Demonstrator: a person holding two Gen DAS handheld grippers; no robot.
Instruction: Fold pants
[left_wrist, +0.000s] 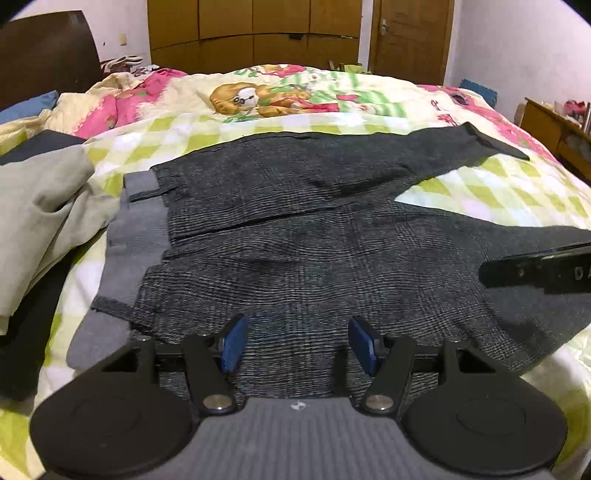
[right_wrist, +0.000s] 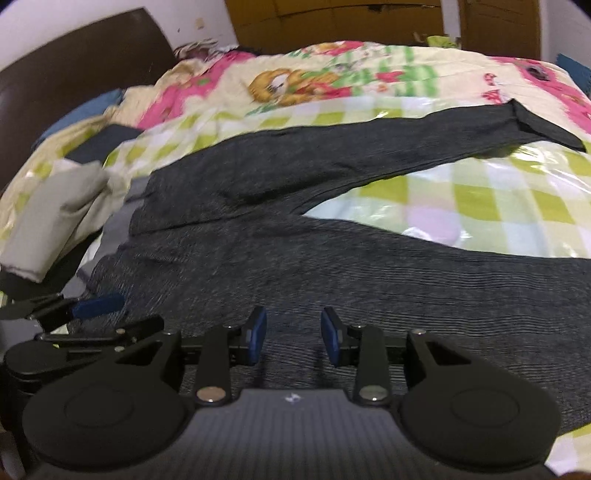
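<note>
Two grippers hang over one pair of dark grey pants (left_wrist: 295, 236) spread flat on a bed with a checked cartoon quilt (left_wrist: 498, 184). Farthest left lie a heap of pale grey cloth (left_wrist: 40, 199) and the pants' lighter waistband (left_wrist: 136, 229); from there the garment's long axis runs rightward, splitting into two legs, the far one ending in a dark cuff (left_wrist: 495, 142) near the quilt's right side. The left gripper (left_wrist: 297, 345) hovers above the seat area close to the waistband, its jaws spread wide and empty. The right gripper (right_wrist: 293, 338) sits further right over the near leg, its jaws parted more narrowly and opening, with only flat fabric beneath them and nothing pinched. Judging from this layout, the left hand is better placed for the waist edge and the right for the near leg, so a lengthwise fold bringing one leg onto the other looks likely.
</note>
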